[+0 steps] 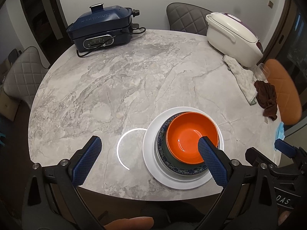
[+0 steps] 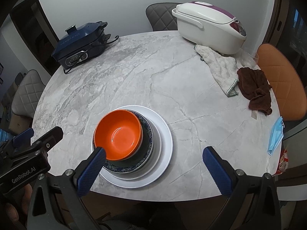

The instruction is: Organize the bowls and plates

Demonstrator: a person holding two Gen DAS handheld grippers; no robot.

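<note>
Round grey marble table [image 2: 134, 72] fills both views. Far right edge: white rice cooker [image 2: 209, 26] with purple top. Far left edge: dark blue electric cooker [image 2: 80, 42], lid on, cord looped beside it. Near the table's front edge sits the task stack: large white plate [image 2: 163, 134] at the bottom, a smaller white plate on it, then a dark blue patterned bowl [image 2: 147, 134], then an orange bowl [image 2: 119, 134] nested on top, sitting off-centre toward the stack's left. Right side of table: pale crumpled cloth [image 2: 220, 69] touching the rice cooker's base, brown cloth [image 2: 255, 90] just beside it, blue face mask [image 2: 276, 136] at the table's right edge. Left gripper [image 1: 149, 159]: jaws wide apart, holding nothing; its right finger overlaps the orange bowl in the left wrist view, contact cannot be told. Right gripper [image 2: 153, 166]: jaws wide apart, empty, its left fingertip just over the stack's near rim.
</note>
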